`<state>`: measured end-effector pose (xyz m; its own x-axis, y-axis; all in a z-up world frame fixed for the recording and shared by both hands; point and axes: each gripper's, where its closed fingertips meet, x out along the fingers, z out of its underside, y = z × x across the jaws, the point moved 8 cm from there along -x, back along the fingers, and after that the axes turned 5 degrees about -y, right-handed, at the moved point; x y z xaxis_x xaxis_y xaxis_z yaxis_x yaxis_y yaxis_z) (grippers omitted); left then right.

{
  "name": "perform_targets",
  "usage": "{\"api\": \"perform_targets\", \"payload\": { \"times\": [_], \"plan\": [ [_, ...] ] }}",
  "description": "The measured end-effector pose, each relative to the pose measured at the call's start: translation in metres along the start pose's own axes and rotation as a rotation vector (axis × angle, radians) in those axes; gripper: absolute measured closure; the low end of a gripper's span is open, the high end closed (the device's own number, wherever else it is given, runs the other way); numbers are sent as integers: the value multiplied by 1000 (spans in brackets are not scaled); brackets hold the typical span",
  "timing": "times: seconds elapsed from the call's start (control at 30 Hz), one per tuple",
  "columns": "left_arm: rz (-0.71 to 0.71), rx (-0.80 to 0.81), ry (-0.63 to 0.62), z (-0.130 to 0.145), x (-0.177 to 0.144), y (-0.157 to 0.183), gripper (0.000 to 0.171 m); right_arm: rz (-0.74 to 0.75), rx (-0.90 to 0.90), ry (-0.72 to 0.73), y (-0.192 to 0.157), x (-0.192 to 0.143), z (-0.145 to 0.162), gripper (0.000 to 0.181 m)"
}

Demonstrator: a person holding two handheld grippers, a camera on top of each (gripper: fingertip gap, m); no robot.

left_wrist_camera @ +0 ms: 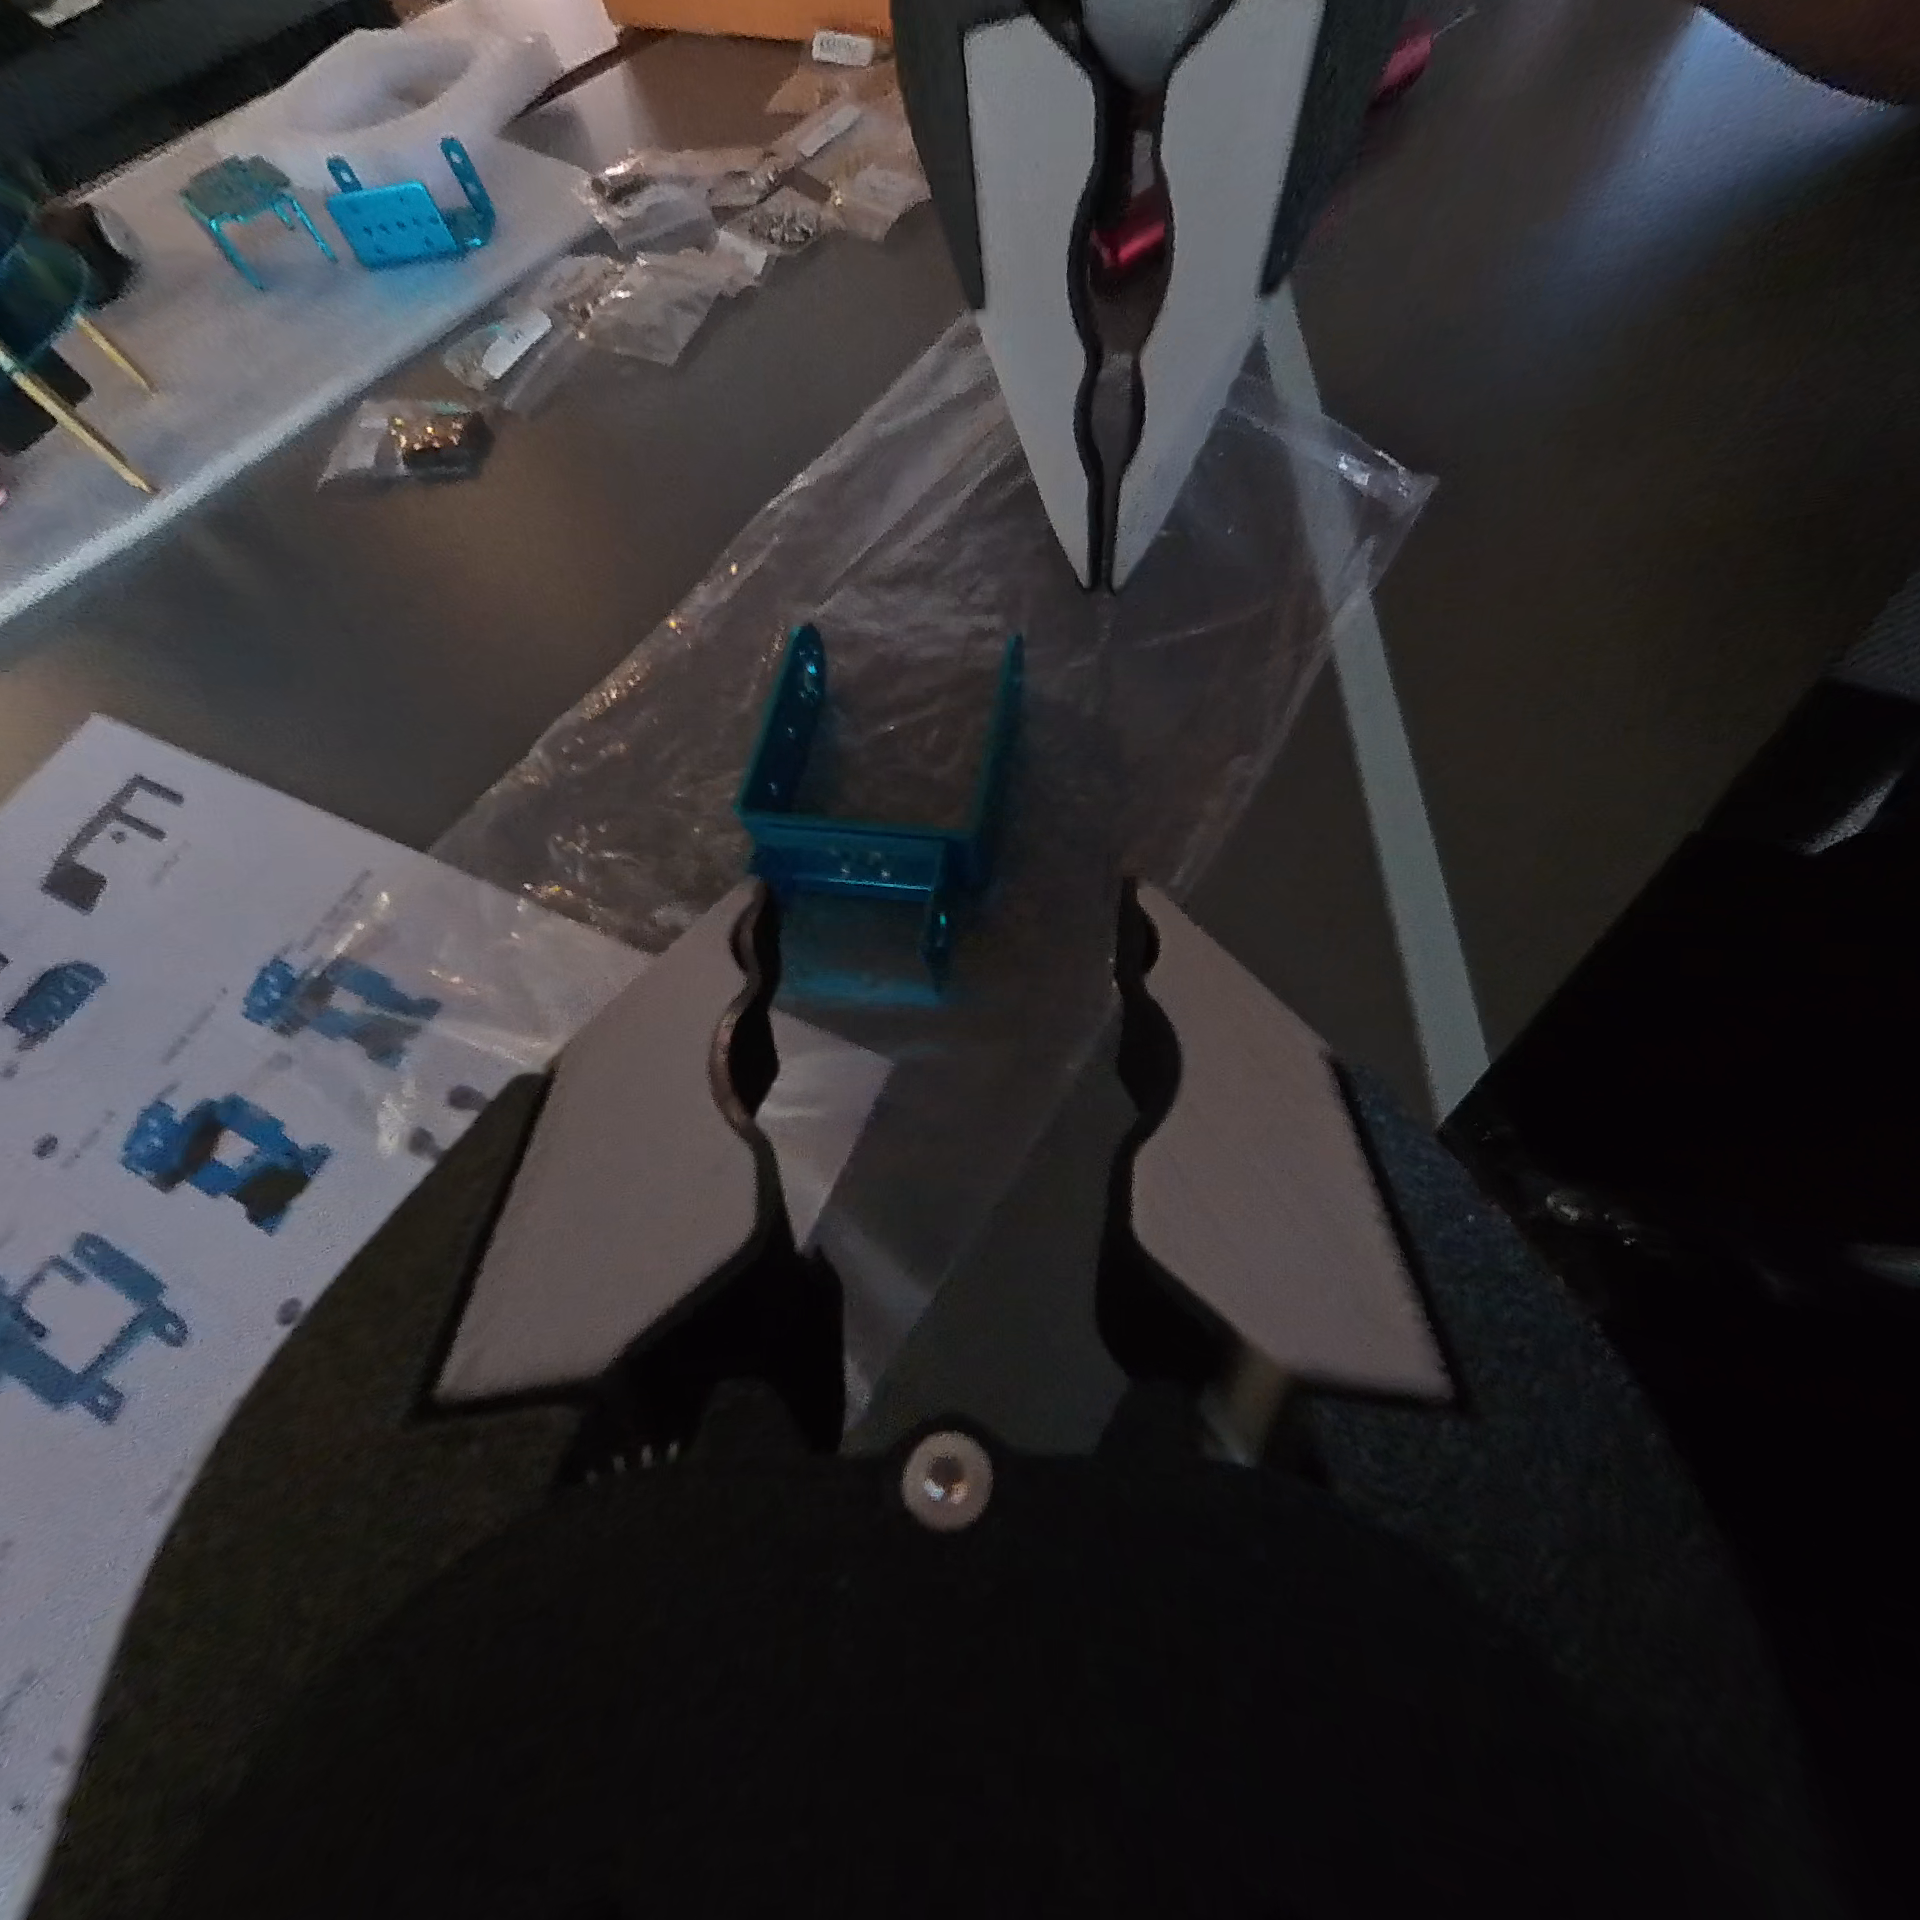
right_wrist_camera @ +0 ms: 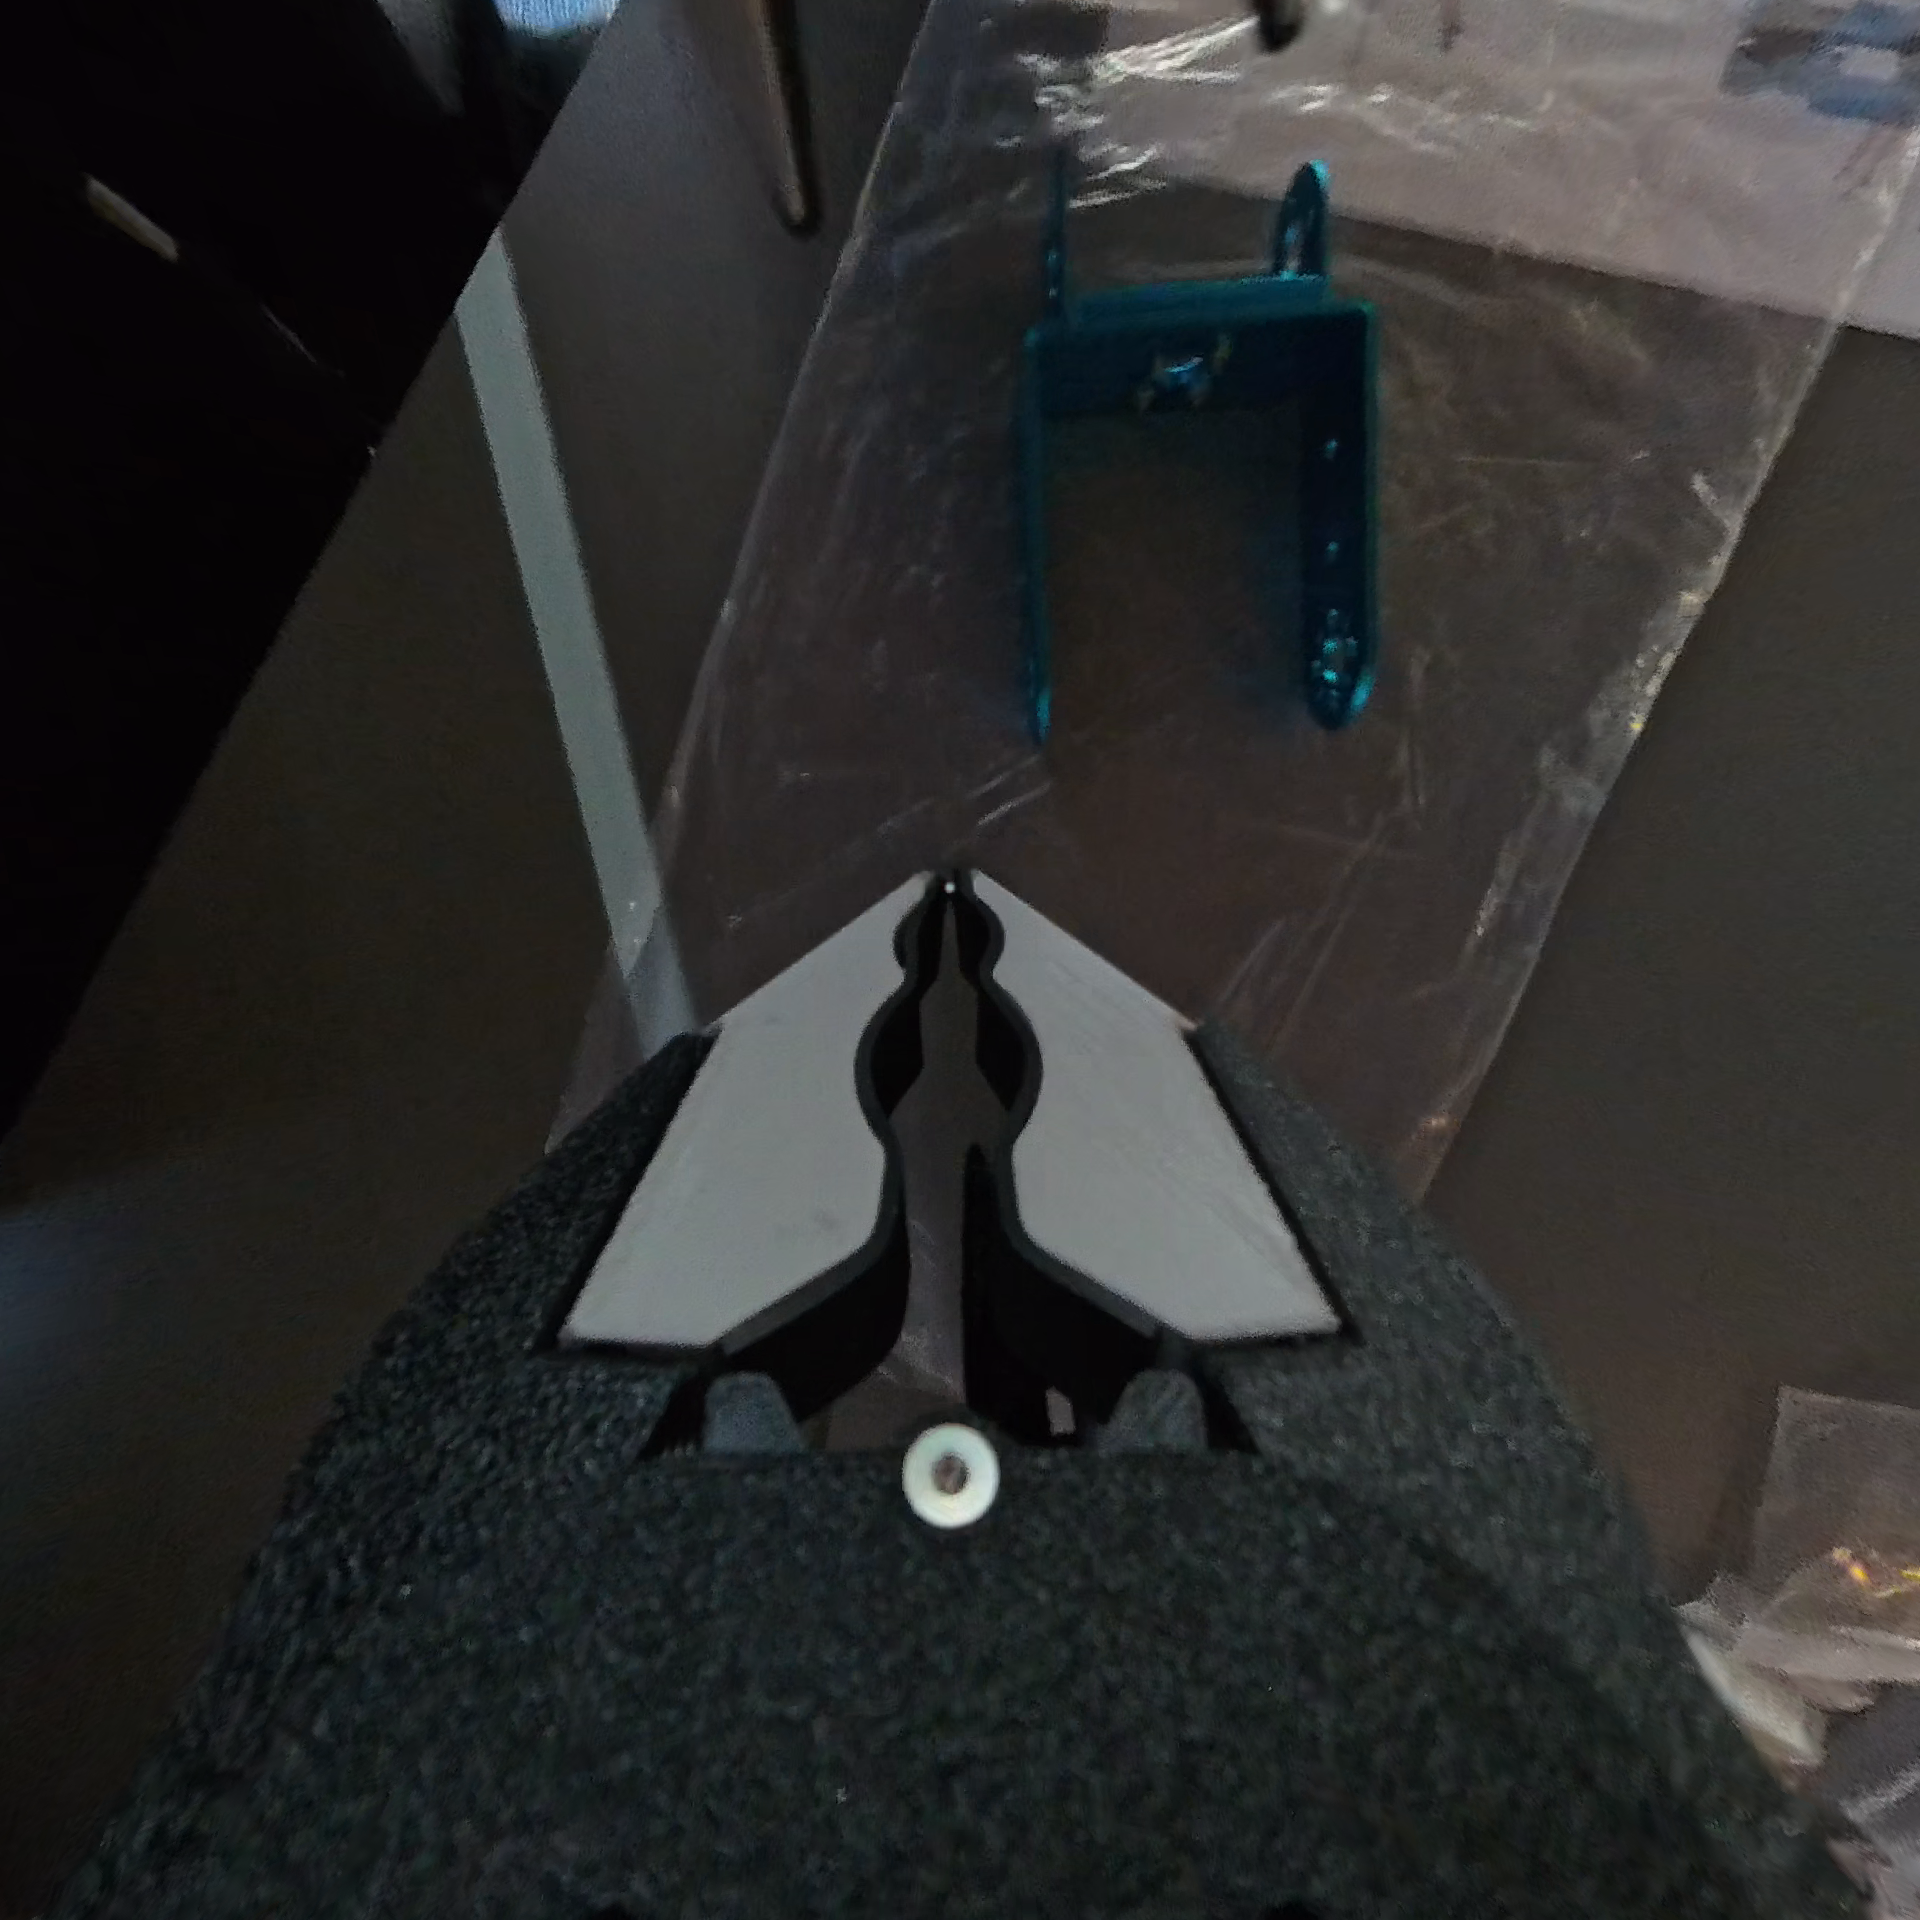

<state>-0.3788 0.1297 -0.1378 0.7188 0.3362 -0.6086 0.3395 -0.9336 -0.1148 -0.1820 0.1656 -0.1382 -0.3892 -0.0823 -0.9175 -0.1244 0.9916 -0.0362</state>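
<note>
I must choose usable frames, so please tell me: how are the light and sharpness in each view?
Left wrist view: dim, the printed instruction sheet and far blue brackets smeared, edges bent by the wide lens. Right wrist view: darker, the blue bracket nearly black, soft glare on the clear plastic bag.

Glossy blue metal bracket (left_wrist_camera: 878,831), crinkled clear plastic bag (left_wrist_camera: 1039,665)

Blue metal bracket (left_wrist_camera: 878,831) (right_wrist_camera: 1195,457): two U-shaped pieces joined back to back, their perforated arms pointing opposite ways, lying on a clear plastic bag (left_wrist_camera: 935,499) (right_wrist_camera: 1351,675). Left gripper (left_wrist_camera: 940,894), fingers spread, sits just beside the bracket's near end. Right gripper (right_wrist_camera: 954,883) (left_wrist_camera: 1101,582), fingertips together, hovers over the bag, near the bracket's far end and apart from it.
</note>
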Motion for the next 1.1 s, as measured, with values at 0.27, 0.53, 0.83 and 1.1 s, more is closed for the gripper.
{"api": "perform_targets", "payload": {
  "times": [0.27,0.53,0.83,1.1],
  "plan": [
    [12,-67,-39,7,16,14,114,3,385,384,18,-5,-18,180],
    [20,-88,-50,0,27,15,114,-18,531,400,27,20,-39,179],
    [48,-124,-80,-1,34,13,114,17,488,397,29,22,-50,180],
    [65,-128,-82,-1,35,13,114,0,475,399,30,29,-49,177]
  ]
}}
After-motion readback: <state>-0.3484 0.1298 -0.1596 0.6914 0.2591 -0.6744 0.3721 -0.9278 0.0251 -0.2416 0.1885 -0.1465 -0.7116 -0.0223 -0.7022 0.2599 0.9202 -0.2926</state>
